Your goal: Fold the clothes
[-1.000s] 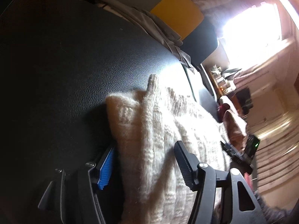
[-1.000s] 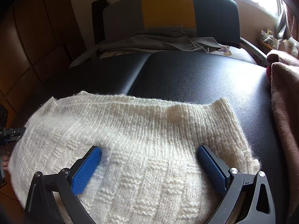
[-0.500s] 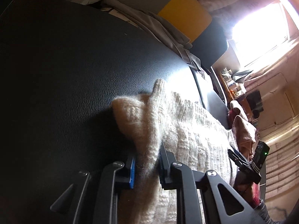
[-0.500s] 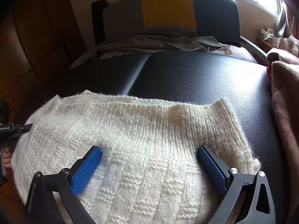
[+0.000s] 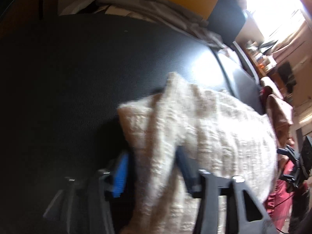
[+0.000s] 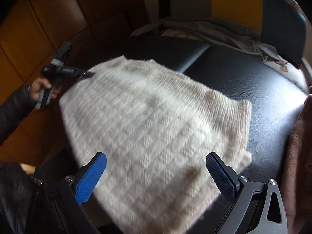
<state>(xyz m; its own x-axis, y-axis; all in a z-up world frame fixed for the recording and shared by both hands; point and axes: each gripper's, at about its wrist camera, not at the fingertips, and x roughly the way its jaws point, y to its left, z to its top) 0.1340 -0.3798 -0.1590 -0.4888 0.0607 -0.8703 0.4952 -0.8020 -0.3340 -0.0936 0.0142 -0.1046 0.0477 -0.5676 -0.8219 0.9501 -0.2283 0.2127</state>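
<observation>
A cream knitted sweater (image 6: 156,120) lies on the black leather seat (image 6: 253,81). In the left wrist view my left gripper (image 5: 154,167) is shut on the sweater's left edge (image 5: 159,136) and lifts it off the seat. It also shows at the far left of the right wrist view (image 6: 78,73), gripping that edge. My right gripper (image 6: 156,167) is open and empty, its blue-padded fingers (image 6: 91,175) hovering over the sweater's near part.
A brown garment (image 6: 300,146) lies at the right edge. Grey cloth (image 6: 214,29) is heaped at the back against a grey, yellow and dark backrest (image 6: 234,2). A bright window (image 5: 273,13) and cluttered shelves (image 5: 261,58) stand to the right.
My left gripper closed on the sweater's left edge and has lifted it. The right gripper rose and tilted, staying open. The sweater's left side has come up.
</observation>
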